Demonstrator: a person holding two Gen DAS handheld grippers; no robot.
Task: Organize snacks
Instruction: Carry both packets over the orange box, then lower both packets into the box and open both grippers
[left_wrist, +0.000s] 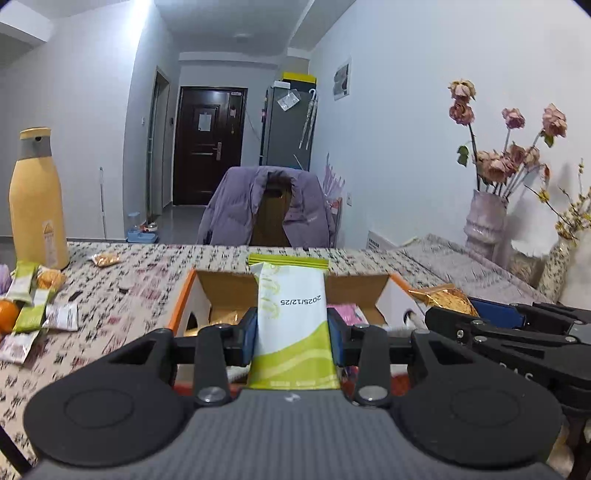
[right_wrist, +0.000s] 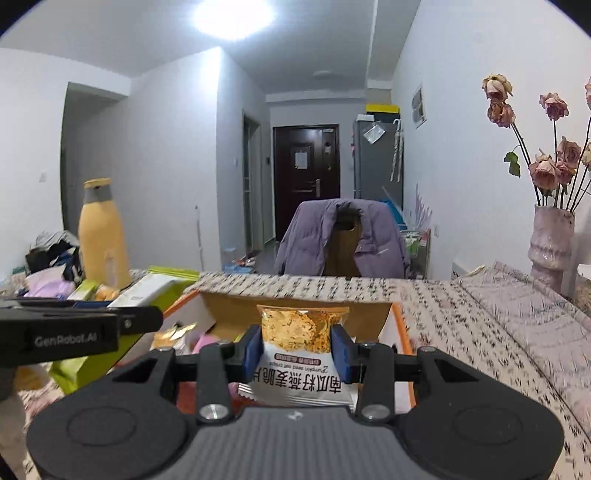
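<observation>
From the left wrist, the left tongs (left_wrist: 291, 334) are clenching a long white-and-green snack packet (left_wrist: 293, 325) above the open orange-edged cardboard box (left_wrist: 221, 291) on the patterned tabletop (left_wrist: 147, 269). The packet's long axis is running away from the camera, and its green sealed end is pointing toward the box's far wall. The right tongs (left_wrist: 480, 314) are gripping a golden packet just right of the box.

From the right wrist, the right tongs (right_wrist: 297, 350) are pinching a white-and-golden crisp packet (right_wrist: 304, 343) over the same box (right_wrist: 397, 328), with its golden end pointing away.
</observation>
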